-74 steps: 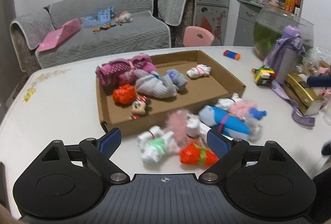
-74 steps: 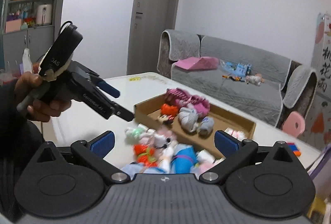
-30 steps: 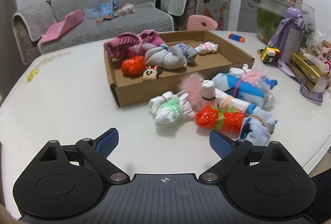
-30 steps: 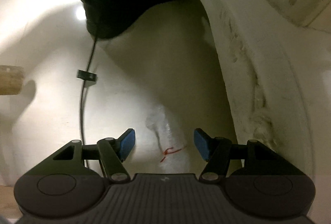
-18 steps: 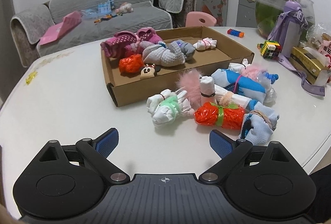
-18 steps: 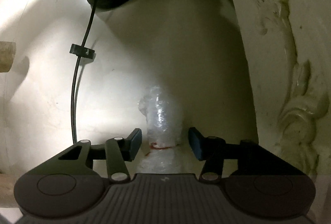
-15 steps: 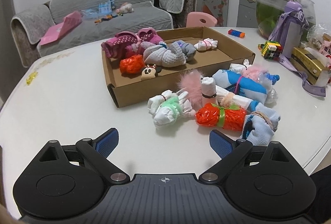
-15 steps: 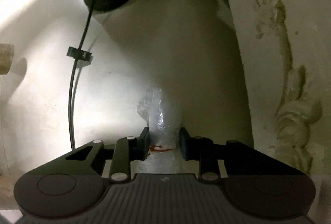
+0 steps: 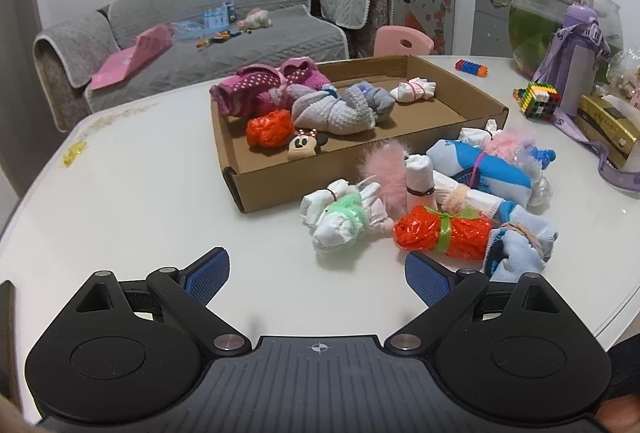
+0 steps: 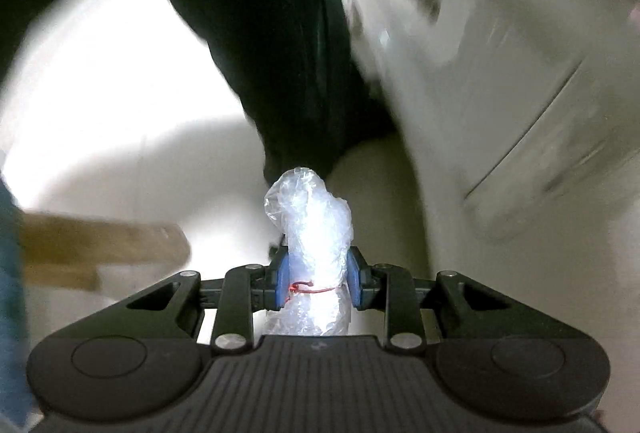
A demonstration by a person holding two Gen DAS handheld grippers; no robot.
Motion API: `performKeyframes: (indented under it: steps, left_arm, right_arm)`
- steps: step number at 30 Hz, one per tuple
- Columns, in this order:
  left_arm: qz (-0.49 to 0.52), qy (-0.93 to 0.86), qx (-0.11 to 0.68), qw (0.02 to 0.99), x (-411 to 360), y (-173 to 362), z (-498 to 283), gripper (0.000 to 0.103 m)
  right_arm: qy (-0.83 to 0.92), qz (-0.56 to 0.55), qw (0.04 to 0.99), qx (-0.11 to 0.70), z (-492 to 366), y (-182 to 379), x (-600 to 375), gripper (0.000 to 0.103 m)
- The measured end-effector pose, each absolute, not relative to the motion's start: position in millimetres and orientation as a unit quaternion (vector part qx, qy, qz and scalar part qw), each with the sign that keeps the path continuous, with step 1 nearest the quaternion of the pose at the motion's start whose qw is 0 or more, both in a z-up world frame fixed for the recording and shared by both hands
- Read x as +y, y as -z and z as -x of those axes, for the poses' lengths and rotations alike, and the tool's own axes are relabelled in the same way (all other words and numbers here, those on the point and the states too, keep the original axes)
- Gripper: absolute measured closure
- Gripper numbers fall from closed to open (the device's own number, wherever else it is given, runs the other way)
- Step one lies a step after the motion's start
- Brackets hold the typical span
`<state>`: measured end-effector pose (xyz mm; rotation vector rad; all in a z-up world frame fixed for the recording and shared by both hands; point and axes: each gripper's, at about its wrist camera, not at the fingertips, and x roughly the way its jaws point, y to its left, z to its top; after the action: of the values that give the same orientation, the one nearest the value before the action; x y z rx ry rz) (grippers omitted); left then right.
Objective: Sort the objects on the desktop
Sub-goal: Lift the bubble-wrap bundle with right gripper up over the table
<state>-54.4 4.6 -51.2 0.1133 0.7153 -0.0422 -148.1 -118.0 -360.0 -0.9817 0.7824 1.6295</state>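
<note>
A clear plastic bundle [image 10: 314,233] is clamped at its red tie in the right claw [image 10: 316,283], away from the tabletop [image 9: 140,173]. The left claw [image 9: 316,273] is held wide, empty, with the box [image 9: 360,169] at 12 o'clock, probably awaiting a delivery.

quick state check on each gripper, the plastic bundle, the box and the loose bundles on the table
left gripper: open, holding nothing, above the table
right gripper: shut on the clear plastic bundle
clear plastic bundle: clamped between the pads, tied with a red band
cardboard box: open-topped, partly filled with bundles
orange plastic bundle: loose on the table, tied with green
white and green bundle: loose on the table, outside the box
</note>
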Motion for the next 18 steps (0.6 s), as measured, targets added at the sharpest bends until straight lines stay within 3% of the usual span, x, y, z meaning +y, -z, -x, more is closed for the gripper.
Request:
performKeyframes:
  steps: [11,18]
  left_arm:
    - [-0.099,0.000,0.341,0.935,-7,58,46,0.002]
    - [-0.086,0.010,0.344,0.935,-9,58,17,0.002]
  right_arm:
    - [-0.629,0.228,0.706,0.233,133,187,-236,0.077]
    - [-0.478,0.245,0.810,0.234,46,154,-230,0.077]
